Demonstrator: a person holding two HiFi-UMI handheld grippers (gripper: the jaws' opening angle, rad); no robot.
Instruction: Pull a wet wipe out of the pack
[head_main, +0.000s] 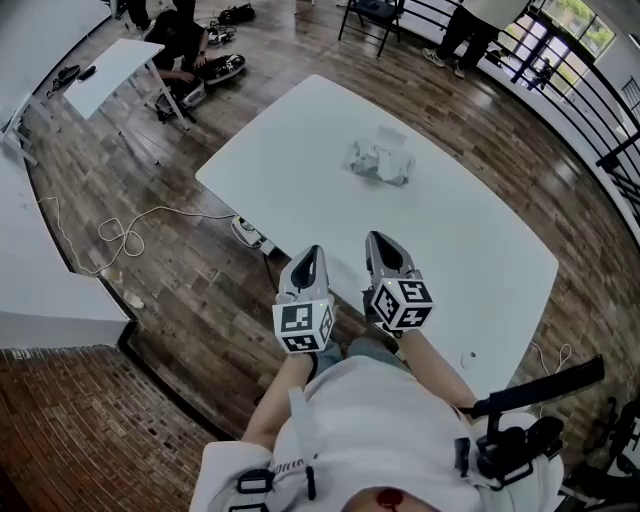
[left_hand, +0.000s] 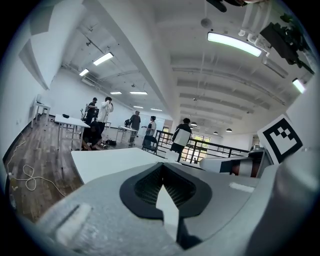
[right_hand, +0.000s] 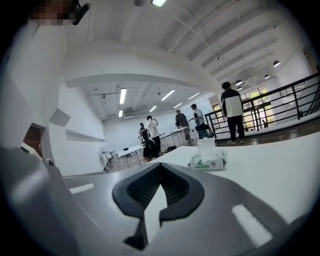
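Ribbed grey right tongs; crinkly wipe pack

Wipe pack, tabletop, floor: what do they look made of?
Wipe pack: soft plastic film, judging by its crumpled, sagging sides. A white sheet stands up from its top, probably nonwoven cloth. Tabletop: smooth matte white with no grain, likely laminate or painted board. Floor: dark brown planks with seams and grain; wood or wood-look laminate, cannot tell.

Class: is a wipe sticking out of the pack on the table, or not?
Sticking out: a white wipe stands upright above the pack.
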